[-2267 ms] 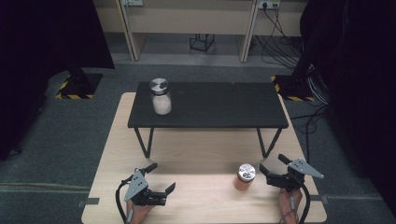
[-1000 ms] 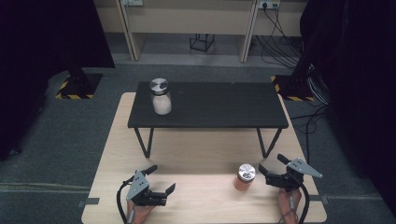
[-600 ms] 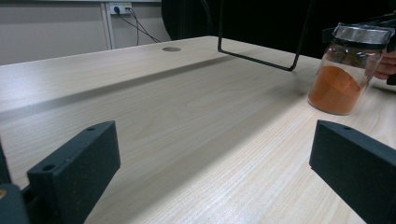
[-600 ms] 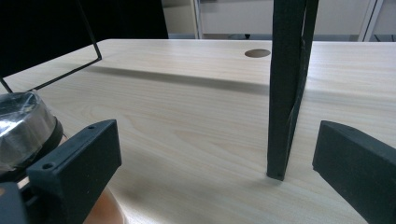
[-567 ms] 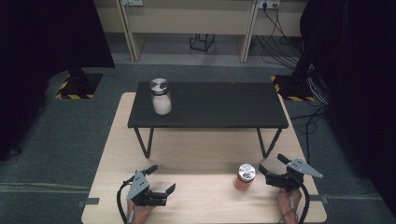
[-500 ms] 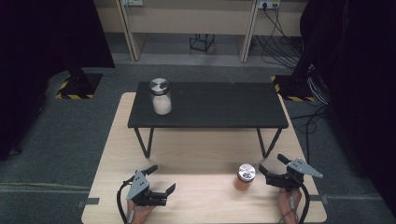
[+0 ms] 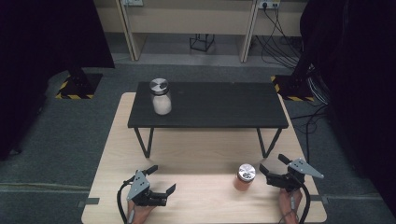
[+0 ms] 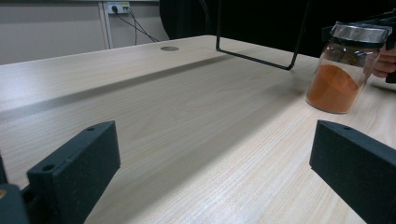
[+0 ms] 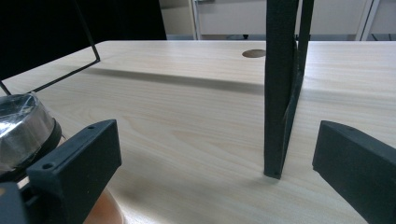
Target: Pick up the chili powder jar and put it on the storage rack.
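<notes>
The right gripper (image 7: 273, 173) rests on the table (image 7: 201, 154) just beside the orange jar (image 7: 244, 177), jaws apart. The left gripper (image 7: 161, 179) lies well apart from it, jaws apart too.

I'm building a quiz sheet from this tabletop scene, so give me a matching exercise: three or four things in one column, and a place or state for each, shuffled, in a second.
Things:
1. jar of orange powder
2. jar of white powder
3. left gripper
4. black raised shelf

Places or states:
A. stands on the shelf's left end
B. spans the far half of the wooden table on thin legs
C. on the table's near edge, jaws open, holding nothing
D. on the table just left of the right gripper

Pairs: 1-D, 2-A, 3-C, 4-B
</notes>
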{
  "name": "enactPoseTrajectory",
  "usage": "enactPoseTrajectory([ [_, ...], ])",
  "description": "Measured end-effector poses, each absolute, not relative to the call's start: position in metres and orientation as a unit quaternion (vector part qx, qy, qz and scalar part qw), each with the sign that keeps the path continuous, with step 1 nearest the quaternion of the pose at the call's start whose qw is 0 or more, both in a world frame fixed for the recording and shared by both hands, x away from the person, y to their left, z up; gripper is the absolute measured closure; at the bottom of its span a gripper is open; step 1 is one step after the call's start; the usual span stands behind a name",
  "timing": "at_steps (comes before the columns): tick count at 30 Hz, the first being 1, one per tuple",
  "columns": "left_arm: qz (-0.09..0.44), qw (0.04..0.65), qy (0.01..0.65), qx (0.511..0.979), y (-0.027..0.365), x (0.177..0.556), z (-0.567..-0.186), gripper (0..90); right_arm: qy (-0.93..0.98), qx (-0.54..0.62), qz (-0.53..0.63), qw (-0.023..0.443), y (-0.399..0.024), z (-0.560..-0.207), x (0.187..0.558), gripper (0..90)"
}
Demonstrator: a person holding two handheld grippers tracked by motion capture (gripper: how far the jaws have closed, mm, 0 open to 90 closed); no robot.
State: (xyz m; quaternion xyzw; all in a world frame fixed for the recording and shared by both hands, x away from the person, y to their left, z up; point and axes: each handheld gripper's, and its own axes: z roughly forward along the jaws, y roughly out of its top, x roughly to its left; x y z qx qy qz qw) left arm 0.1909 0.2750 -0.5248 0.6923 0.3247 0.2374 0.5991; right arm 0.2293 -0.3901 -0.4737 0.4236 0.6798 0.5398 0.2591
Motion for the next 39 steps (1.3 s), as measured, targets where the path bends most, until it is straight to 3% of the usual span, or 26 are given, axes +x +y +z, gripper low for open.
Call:
enactPoseTrajectory([
  [16,0.235,0.6,0.325,0.692,0.275,0.192,-0.525,1.0,0.666,0.427,0.556,0.255,-0.394,-0.473,0.218,1.1],
  [39,0.237,0.599,0.323,0.694,0.275,0.191,-0.525,1.0,0.677,0.375,0.587,0.239,-0.377,-0.47,0.171,1.1],
])
